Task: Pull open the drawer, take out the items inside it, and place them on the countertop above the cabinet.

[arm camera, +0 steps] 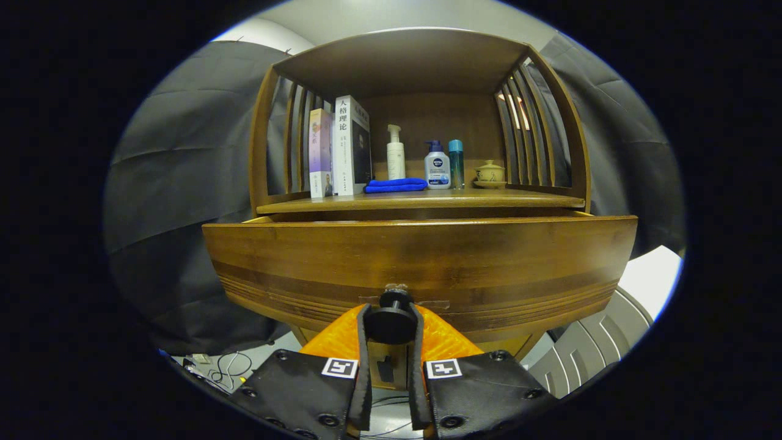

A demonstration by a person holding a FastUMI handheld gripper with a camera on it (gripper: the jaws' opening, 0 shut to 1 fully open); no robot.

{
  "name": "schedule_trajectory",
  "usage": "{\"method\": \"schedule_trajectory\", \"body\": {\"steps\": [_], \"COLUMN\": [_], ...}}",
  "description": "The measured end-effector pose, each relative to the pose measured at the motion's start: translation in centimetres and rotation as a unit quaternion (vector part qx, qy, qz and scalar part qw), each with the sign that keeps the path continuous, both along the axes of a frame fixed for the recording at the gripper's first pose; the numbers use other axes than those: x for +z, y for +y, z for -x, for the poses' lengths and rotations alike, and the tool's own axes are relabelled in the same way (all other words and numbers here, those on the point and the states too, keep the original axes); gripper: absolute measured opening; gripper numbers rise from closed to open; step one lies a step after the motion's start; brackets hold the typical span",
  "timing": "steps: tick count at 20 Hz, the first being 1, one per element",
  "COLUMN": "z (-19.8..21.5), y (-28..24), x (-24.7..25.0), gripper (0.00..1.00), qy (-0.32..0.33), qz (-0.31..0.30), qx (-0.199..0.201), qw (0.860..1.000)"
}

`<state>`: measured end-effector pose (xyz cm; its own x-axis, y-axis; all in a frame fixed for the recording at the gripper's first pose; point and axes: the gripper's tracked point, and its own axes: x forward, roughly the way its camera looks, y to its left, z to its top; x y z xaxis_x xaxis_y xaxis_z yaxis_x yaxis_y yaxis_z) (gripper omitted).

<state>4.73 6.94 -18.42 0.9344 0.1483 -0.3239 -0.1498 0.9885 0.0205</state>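
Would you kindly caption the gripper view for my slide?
Gripper shut on the drawer knob, drawer pulled partly out below the countertop.

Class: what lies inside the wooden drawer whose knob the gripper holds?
The wide brown wooden drawer is pulled out slightly; its front panel hides whatever is inside. The gripper is shut on the round black knob.

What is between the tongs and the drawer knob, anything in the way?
Nothing visible. The tongs already sit around the round knob on the drawer front, one finger on each side, apparently pressing it. The drawer looks pulled out a little below the countertop. The things inside it are hidden.
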Motion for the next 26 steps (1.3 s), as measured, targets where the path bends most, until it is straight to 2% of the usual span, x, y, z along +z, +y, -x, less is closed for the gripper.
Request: {"method": "schedule_trajectory", "body": {"steps": [17, 23, 26], "z": [8.6, 9.4, 9.3], "y": [0.4, 0.8, 1.1], "x": [-0.3, -0.3, -0.4], "gripper": [0.27, 0.27, 0.38], "qy": [0.011, 0.013, 0.02], "qz": [0.018, 0.017, 0.009], "qx": [0.046, 0.051, 0.057], "qw": [0.999, 0.998, 0.998]}}
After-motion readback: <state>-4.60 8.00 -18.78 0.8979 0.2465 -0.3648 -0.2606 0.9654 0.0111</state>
